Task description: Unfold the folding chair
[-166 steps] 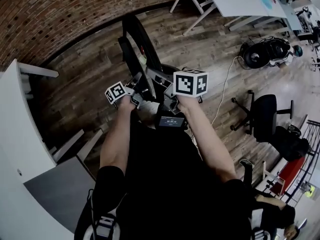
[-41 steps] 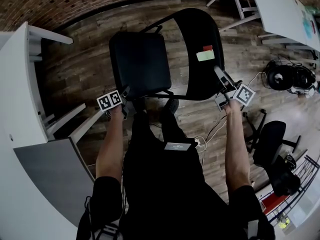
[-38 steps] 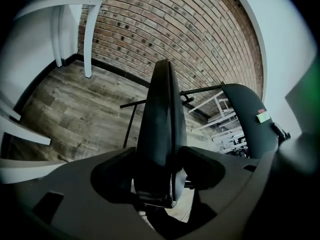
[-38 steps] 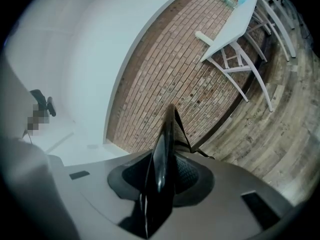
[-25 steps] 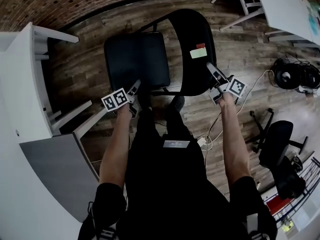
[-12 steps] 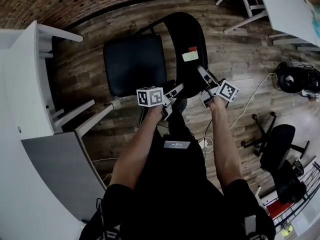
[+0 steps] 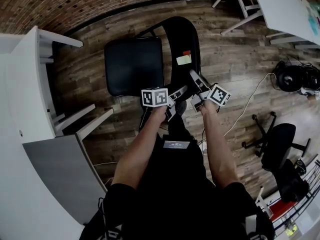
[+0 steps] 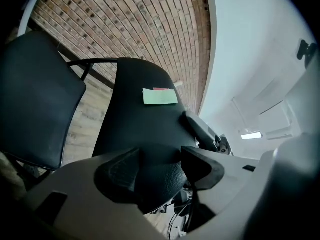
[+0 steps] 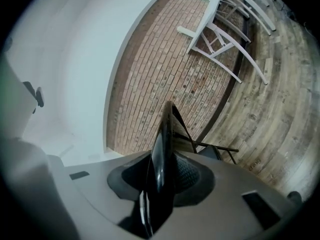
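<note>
The black folding chair stands opened on the wood floor, its seat (image 7: 132,64) to the left of its backrest (image 7: 180,41). A green note (image 7: 183,60) is stuck on the backrest. My right gripper (image 7: 193,77) pinches the backrest's near edge (image 9: 163,139) between its pads; its jaws have just been opening slightly, and the edge is still touching both. My left gripper (image 7: 177,91) is open right beside it. The backrest's padded face (image 8: 145,129) shows between its fingers (image 8: 120,169), apart from them. The seat (image 8: 35,109) is off to the left.
A white table (image 7: 20,109) borders the left side, its legs close to the chair. A white trestle table (image 7: 285,9) stands at the upper right. A black office chair (image 7: 277,144) and a white cable (image 7: 245,109) are to the right. The brick wall (image 7: 50,4) lies behind.
My left gripper has come off the seat's front edge and swung right to the backrest, beside the right gripper. The right gripper and the backrest have shifted slightly left.
</note>
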A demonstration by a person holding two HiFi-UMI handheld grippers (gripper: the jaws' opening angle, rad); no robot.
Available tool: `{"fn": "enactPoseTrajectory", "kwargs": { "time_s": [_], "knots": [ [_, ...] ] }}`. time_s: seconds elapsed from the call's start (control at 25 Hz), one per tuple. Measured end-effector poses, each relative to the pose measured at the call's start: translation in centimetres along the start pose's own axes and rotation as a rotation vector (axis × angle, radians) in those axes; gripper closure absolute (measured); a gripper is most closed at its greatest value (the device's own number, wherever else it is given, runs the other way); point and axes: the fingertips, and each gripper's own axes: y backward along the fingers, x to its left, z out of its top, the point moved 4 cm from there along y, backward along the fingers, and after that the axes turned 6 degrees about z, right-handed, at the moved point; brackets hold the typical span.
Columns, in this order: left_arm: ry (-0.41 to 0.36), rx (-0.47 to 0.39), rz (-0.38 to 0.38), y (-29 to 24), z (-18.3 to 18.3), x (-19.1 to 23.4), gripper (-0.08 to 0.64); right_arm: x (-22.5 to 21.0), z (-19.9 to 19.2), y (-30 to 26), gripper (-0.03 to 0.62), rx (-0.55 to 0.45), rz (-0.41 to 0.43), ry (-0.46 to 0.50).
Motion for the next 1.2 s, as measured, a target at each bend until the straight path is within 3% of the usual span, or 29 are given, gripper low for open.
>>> {"fn": "enactPoseTrajectory", "kwargs": {
  "time_s": [0.28,0.48,1.0,1.2],
  "knots": [
    [0.045,-0.054,-0.013,2.3,1.1,1.3,0.276,0.7,-1.9,-2.9,0.477,0.107,-0.078,0.027],
    [0.089,-0.108,-0.034,4.7,0.7,2.7,0.276,1.7,-4.5,-4.7,0.468,0.192,-0.051,0.042],
    [0.066,-0.069,-0.048,4.8,0.7,2.7,0.276,1.8,-4.5,-4.2,0.463,0.148,-0.055,0.035],
    [0.071,-0.075,-0.043,4.6,0.8,2.9,0.276,1.6,-4.2,-4.6,0.459,0.177,-0.056,0.013]
  ]
}}
